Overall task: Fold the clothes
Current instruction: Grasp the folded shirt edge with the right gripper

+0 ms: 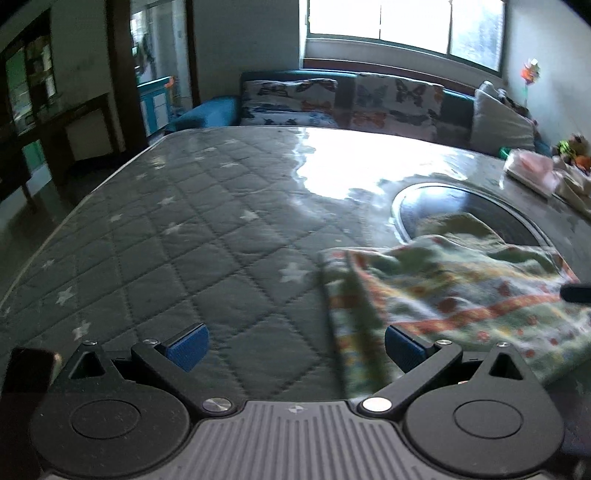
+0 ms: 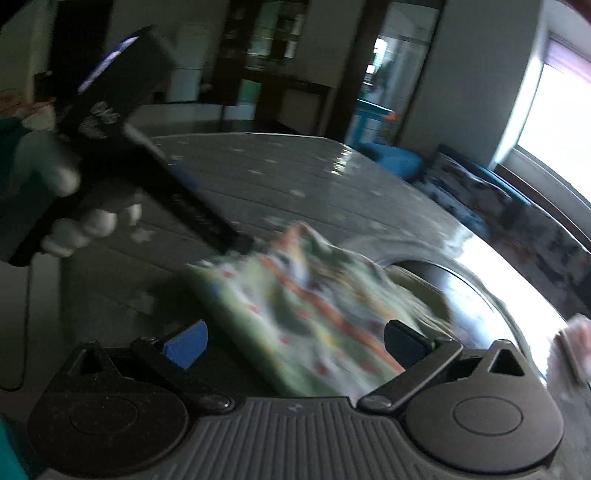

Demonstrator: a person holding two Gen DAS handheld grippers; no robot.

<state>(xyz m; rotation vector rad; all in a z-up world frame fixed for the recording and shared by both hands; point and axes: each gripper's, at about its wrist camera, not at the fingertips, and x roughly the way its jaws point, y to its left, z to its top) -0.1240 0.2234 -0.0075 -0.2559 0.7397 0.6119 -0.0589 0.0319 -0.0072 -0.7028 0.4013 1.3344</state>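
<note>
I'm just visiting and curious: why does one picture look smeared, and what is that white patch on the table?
Right wrist view: motion blur smears the patterned cloth and the left gripper, held by a hand. Left wrist view: sharper; the white patch is window glare on the shiny table cover. Both fisheye views curve straight edges.

Left gripper (image 1: 295,349) and right gripper (image 2: 295,345) both spread wide, empty

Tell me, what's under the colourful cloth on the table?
The colourful cloth lies on the starry quilted table cover, and its far edge drapes over the round dark disc. Anything else beneath the cloth is hidden.
</note>
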